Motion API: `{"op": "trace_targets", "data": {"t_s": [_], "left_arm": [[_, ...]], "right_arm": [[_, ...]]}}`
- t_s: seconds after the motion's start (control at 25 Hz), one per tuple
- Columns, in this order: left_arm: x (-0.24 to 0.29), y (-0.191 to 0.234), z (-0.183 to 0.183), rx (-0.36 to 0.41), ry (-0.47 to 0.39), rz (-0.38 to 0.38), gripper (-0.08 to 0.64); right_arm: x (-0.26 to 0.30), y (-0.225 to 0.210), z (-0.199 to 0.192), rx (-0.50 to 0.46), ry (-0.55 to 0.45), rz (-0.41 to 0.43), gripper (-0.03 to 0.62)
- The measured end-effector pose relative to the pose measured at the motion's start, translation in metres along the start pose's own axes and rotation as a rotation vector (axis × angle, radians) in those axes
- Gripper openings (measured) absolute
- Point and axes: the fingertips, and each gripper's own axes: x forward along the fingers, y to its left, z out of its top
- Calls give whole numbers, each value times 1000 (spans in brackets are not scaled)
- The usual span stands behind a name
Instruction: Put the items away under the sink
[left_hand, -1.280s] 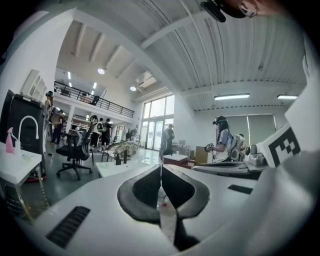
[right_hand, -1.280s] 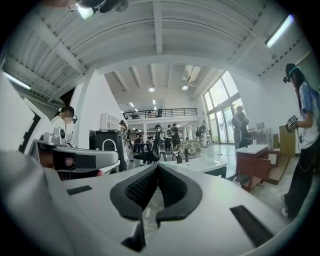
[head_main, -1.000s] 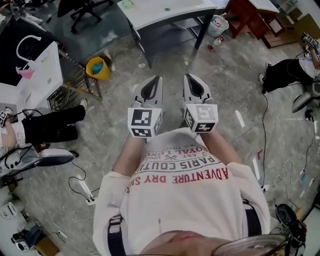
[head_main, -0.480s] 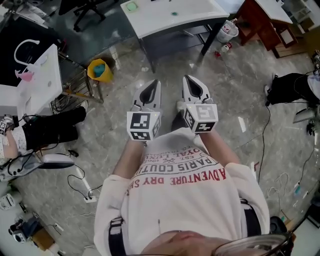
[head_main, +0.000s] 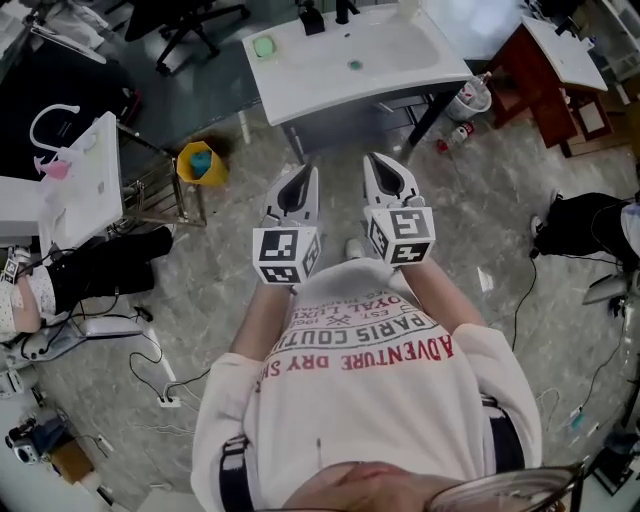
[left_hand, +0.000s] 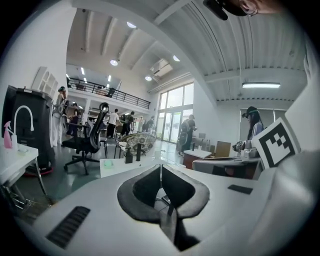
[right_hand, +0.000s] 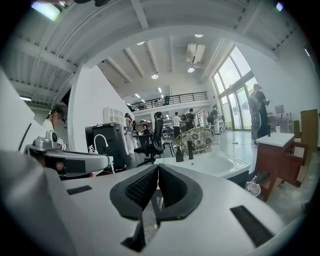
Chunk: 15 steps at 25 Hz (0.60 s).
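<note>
A white sink table (head_main: 400, 62) stands just ahead of me, with a basin and a drain in its top. On it lie a green pad (head_main: 263, 46) and dark bottles (head_main: 311, 18) by the tap. A red-and-white bottle (head_main: 461, 133) and a white pail (head_main: 472, 98) sit on the floor by the table's right leg. My left gripper (head_main: 307, 170) and right gripper (head_main: 373, 159) are held side by side at chest height, pointing at the table, both shut and empty. In the gripper views the left gripper (left_hand: 160, 166) and the right gripper (right_hand: 157, 167) show jaws pressed together, with the sink table (right_hand: 220, 162) beyond.
A yellow bin (head_main: 200, 160) stands on the floor left of the table, beside a wire rack (head_main: 150, 195). A white cabinet (head_main: 88, 170) with a tap is further left. Cables (head_main: 150, 350) trail over the marble floor. A dark red desk (head_main: 535, 70) stands at the right.
I have moved forward across the floor, so the sink table has come fully into view and nearer. Both grippers kept their pose, shut and empty.
</note>
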Motion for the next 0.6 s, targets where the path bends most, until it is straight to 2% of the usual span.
{"op": "trace_targets", "data": {"t_s": [0.2, 0.36, 0.6], "left_arm": [[55, -2, 13, -17, -10, 43, 28], [82, -6, 12, -11, 15, 45, 28], [114, 21, 10, -41, 35, 75, 28]], "right_arm": [[35, -40, 17, -23, -1, 54, 25], [56, -66, 18, -11, 17, 61, 25], [95, -78, 18, -14, 34, 82, 25]]}}
